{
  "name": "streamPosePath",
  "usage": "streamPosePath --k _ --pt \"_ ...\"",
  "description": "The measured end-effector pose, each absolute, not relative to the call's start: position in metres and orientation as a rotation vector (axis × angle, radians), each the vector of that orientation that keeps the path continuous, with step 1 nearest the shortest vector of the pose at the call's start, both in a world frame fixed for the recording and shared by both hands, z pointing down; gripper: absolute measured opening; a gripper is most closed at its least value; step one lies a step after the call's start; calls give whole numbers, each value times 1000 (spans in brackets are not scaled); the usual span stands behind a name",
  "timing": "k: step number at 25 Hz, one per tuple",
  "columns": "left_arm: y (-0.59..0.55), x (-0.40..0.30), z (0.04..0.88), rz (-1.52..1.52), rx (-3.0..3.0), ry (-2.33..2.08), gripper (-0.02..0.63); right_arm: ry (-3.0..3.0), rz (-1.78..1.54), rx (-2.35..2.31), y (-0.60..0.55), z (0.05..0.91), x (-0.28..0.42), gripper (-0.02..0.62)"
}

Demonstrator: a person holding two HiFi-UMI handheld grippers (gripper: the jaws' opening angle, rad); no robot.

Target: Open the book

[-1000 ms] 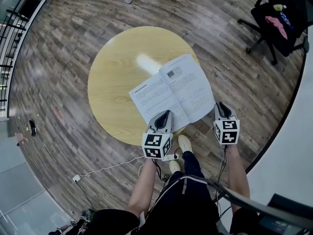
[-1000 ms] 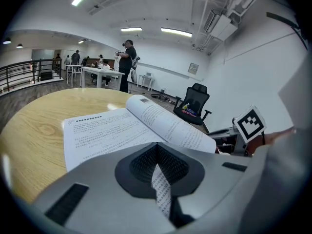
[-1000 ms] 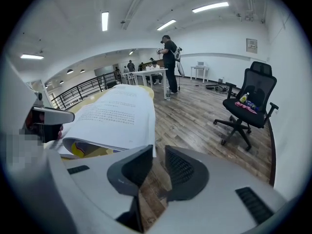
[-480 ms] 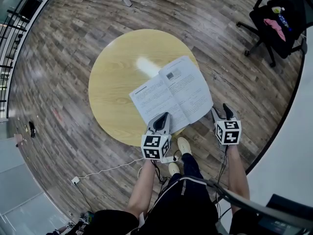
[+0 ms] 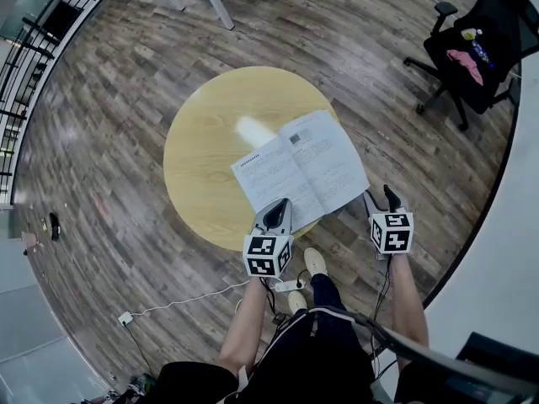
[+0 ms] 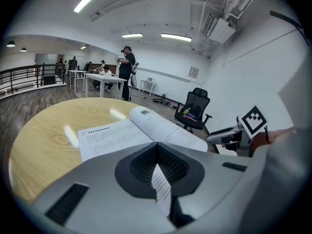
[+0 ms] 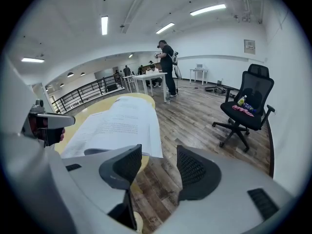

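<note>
Wrapping up: book (image 5: pixel 300 171) lies open on counter (image 5: pixel 202 141), left claw (image 5: pixel 277 214) pinching its near page edge, right claw (image 5: pixel 379 199) wide and empty; next, likely release.

The round wooden table (image 5: pixel 202 141), standing on plank floor (image 5: pixel 109 82), bears one book (image 5: pixel 303 171) lying open, overhanging its edge.

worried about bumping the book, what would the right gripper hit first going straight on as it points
Probably the floor: only floorboards show between the right gripper's open jaws, and the book's corner lies just left of that line. Depth is hard to judge.
</note>
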State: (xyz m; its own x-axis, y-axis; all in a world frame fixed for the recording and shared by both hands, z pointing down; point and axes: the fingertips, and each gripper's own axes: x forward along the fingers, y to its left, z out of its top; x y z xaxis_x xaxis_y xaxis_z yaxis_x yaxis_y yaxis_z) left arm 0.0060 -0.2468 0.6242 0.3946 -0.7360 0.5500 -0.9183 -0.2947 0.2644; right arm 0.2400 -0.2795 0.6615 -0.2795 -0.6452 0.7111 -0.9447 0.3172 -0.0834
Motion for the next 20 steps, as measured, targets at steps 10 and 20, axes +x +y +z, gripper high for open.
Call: streamPosePath --k 10,20 --pt "-228 -2 570 378 2173 -1468 -2 -2084 576 1461 -270 593 234 207" --pt "-192 -18 502 299 2242 -1570 -2 -2181 455 1488 -236 520 219 206"
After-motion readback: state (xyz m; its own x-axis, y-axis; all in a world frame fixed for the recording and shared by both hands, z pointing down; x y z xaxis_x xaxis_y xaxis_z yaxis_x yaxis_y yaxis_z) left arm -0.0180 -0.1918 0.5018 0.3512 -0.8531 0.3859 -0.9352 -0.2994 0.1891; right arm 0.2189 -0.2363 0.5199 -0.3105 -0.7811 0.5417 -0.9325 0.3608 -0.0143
